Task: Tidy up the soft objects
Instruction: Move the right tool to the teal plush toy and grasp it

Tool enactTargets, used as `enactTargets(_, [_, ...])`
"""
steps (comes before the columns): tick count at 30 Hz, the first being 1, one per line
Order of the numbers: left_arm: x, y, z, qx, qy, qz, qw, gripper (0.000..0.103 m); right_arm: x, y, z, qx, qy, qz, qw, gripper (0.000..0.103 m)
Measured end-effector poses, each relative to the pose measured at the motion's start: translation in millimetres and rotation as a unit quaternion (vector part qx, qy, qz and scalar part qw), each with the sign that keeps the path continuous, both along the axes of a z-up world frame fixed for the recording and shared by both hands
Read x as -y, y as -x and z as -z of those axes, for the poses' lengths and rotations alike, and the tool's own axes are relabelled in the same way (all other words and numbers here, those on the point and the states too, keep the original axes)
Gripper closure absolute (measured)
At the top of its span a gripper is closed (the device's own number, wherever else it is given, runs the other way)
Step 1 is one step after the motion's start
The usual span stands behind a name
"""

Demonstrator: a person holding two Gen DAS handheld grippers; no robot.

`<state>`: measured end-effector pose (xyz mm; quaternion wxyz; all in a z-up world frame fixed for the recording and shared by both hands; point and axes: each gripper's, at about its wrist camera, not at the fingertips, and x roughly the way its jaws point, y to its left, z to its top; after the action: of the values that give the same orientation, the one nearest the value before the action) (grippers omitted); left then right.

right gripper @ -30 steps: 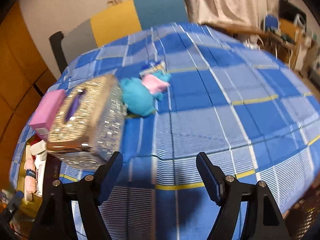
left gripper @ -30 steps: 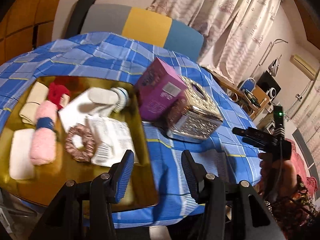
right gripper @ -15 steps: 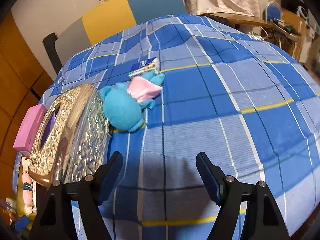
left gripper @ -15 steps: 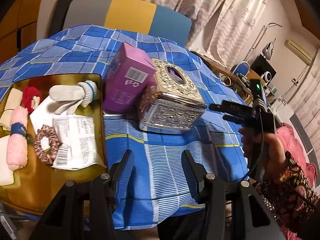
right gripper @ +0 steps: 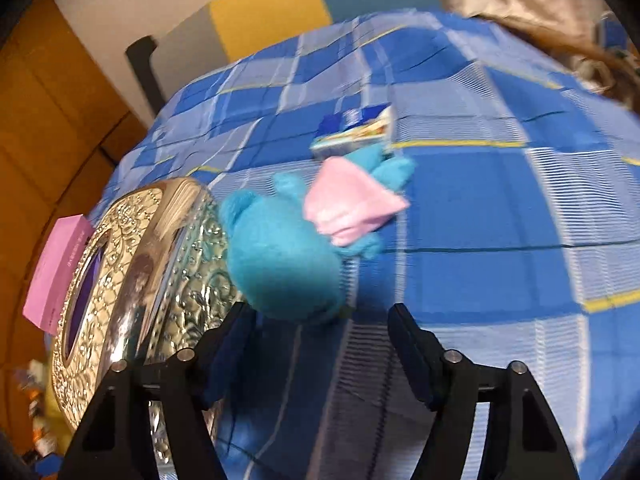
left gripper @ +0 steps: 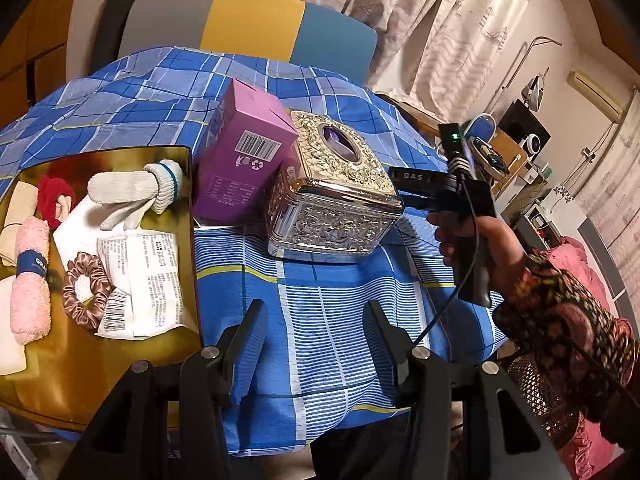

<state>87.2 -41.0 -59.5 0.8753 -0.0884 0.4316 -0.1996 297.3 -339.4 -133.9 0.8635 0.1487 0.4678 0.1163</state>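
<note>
Right wrist view: I'm closing my right gripper [right gripper: 320, 344] toward the blue plush toy [right gripper: 284, 256] lying beside the silver tissue box [right gripper: 132, 288]; jaws narrowing, nothing gripped yet. Next I'm needing to straddle it squarely.

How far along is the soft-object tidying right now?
Done: the gold tray already holds a rolled pink towel, brown satin scrunchie, knit glove and red plush. In hand: nothing; the right gripper, jaws just narrowing but empty, nears the turquoise plush toy. Left: grasp it and carry it to the tray.
</note>
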Motion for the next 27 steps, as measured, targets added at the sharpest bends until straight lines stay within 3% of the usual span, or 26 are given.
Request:
enactTargets(2, [0,-1,1,-0.004,-0.003,-0.001,1.0,0.053,0,-5,4,0.002,-0.02,-0.014,1.0,0.048])
enactTargets(3, [0,-2,1,-0.004,-0.003,-0.002,1.0,0.053,2,-7,6,0.001,-0.046,-0.019,0.999,0.06])
enactTargets(5, [0,-3,1,-0.007,-0.006,-0.003,1.0,0.053,2,-9,8,-0.001,-0.061,-0.017,0.998,0.068])
enactTargets(7, [1,-5,1,-0.008,-0.004,-0.003,1.0,0.053,1,-6,4,0.009,-0.052,-0.021,0.998,0.076])
enactTargets(11, [5,-8,1,-0.01,-0.003,0.001,0.9999,0.053,9,11,-17,0.046,-0.011,-0.018,0.999,0.103])
enactTargets(15, [10,-11,0,-0.008,-0.002,0.006,1.0,0.053,36,20,-37,0.055,0.044,0.006,0.998,0.102])
enactTargets(18, [14,-13,-1,-0.005,0.005,0.008,0.9999,0.053,50,16,-39,0.031,-0.012,0.013,0.999,0.097])
enactTargets(19, [15,-14,-2,-0.005,0.008,0.008,0.9999,0.053,51,11,-39,0.024,-0.026,0.022,0.999,0.09])
enactTargets(21, [18,-15,-2,-0.007,0.01,0.01,0.9999,0.053,46,1,-36,0.014,-0.043,0.03,0.999,0.058])
enactTargets(23, [19,-14,-5,-0.005,0.01,0.013,0.9999,0.053,35,-17,-28,-0.007,-0.065,0.047,0.997,0.045])
enactTargets(27, [18,-11,-12,0.005,0.001,0.016,0.9999,0.053,28,-51,-8,-0.064,-0.114,0.089,0.987,0.043])
